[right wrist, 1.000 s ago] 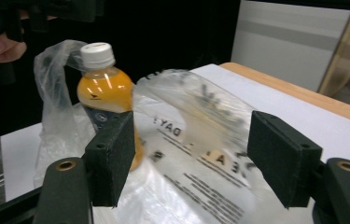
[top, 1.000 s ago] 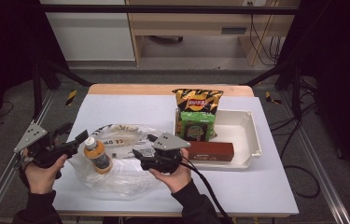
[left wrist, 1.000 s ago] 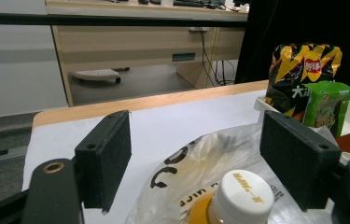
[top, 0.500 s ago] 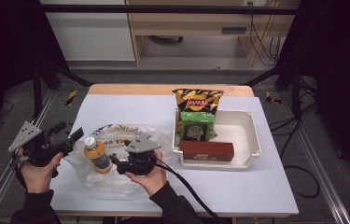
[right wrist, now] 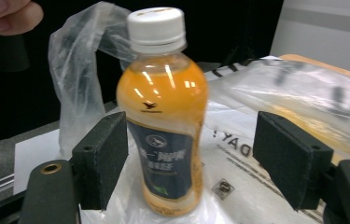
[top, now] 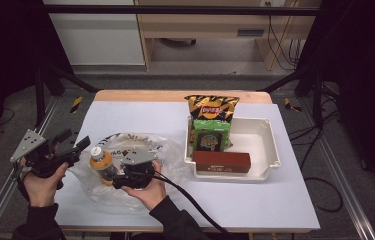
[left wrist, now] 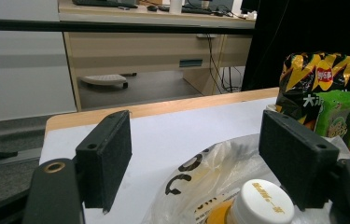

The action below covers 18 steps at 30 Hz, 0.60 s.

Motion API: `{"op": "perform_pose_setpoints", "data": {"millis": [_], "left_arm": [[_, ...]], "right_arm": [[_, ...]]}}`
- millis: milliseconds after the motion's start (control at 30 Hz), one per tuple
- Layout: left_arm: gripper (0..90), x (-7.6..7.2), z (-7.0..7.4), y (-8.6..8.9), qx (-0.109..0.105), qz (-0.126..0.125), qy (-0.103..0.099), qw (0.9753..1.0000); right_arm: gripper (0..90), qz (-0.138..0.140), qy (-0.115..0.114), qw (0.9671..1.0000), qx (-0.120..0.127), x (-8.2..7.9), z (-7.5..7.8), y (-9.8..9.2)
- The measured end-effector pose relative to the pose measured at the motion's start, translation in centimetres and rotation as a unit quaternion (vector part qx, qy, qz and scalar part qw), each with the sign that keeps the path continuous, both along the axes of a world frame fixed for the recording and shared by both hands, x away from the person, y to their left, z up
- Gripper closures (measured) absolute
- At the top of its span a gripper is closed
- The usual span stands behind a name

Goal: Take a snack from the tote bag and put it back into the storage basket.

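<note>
The right gripper view is showing the orange drink bottle (right wrist: 163, 112) standing upright on the clear plastic bag (right wrist: 275, 107), between the wide-spread jaws of the right hand-held gripper (right wrist: 189, 161); its left jaw is sitting just beside the label, while the other jaw is standing apart from the bottle. The high view is not resolving that gap: there the right hand-held gripper (top: 117, 176) is appearing pressed against the bottle (top: 102, 163) near the left part of the white table (top: 255, 200). The left gripper view is looking over the bottle cap (left wrist: 261, 205) toward the chip bag (left wrist: 315, 79) and the green packet (left wrist: 338, 114), with the left hand-held gripper (left wrist: 196, 163) standing wide open and holding nothing. Compared with the frame half a second earlier, the right hand-held gripper is sitting closer to the bottle, and the left hand-held gripper (top: 70, 146) is remaining at the table's left edge. Counted items: one bottle, one plastic bag, one white tray (top: 270, 145), one chip bag, one green packet, one brown box (top: 222, 162), two hand-held grippers.
</note>
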<state>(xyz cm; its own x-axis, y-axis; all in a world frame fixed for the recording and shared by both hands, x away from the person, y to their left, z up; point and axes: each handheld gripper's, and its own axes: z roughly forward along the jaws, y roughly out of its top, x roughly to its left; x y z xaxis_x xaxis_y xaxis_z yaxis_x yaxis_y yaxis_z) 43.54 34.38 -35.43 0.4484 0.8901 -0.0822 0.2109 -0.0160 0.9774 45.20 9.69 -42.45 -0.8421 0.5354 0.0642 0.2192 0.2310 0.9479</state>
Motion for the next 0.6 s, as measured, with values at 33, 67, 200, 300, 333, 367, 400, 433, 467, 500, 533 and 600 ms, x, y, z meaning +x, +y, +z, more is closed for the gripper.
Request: {"op": "perform_pose_setpoints", "data": {"millis": [33,67,200,300,333,367,400,433,467,500,533,600], "left_arm": [[25.0,0.0,0.0,0.0,0.0,0.0,0.0,1.0],[25.0,0.0,0.0,0.0,0.0,0.0,0.0,1.0],[25.0,0.0,0.0,0.1,0.0,0.0,0.0,1.0],[25.0,0.0,0.0,0.1,-0.001,0.0,0.0,1.0],[25.1,0.0,0.0,0.1,-0.002,0.0,-0.001,1.0],[25.1,0.0,0.0,0.2,-0.003,0.0,-0.001,1.0],[25.1,0.0,0.0,0.2,-0.003,0.0,-0.001,1.0],[25.1,0.0,0.0,0.2,-0.003,0.0,-0.002,1.0],[25.1,0.0,0.0,0.2,-0.004,0.0,-0.002,1.0],[25.2,-0.1,0.0,0.3,-0.004,0.0,-0.002,1.0],[25.2,-0.1,0.0,0.3,-0.004,0.0,-0.002,1.0],[25.2,-0.1,0.0,0.2,-0.004,-0.001,-0.002,1.0]], "right_arm": [[26.8,-0.001,-0.001,1.0,-0.003,0.0,0.0,0.2],[26.5,0.0,-0.002,1.0,-0.004,0.0,-0.1,0.5],[26.0,0.0,-0.002,1.0,-0.007,0.3,-0.3,1.3],[26.8,-0.002,-0.006,0.9999,-0.012,0.4,-0.4,2.1],[26.9,-0.001,-0.006,0.9999,-0.01,0.5,-0.5,2.2],[26.9,0.001,-0.002,1.0,-0.01,0.5,-0.5,2.5],[26.8,0.002,-0.005,0.9999,-0.011,0.5,-0.6,2.6],[26.9,0.003,-0.007,0.9999,-0.013,0.5,-0.7,2.8],[26.6,0.003,-0.007,0.9999,-0.012,0.6,-0.8,3.1],[26.4,0.003,-0.004,0.9999,-0.015,0.6,-0.8,3.3],[26.4,0.003,-0.007,0.9998,-0.016,0.7,-0.9,3.5],[26.2,0.001,-0.008,0.9998,-0.018,0.9,-1.0,4.0]]}}
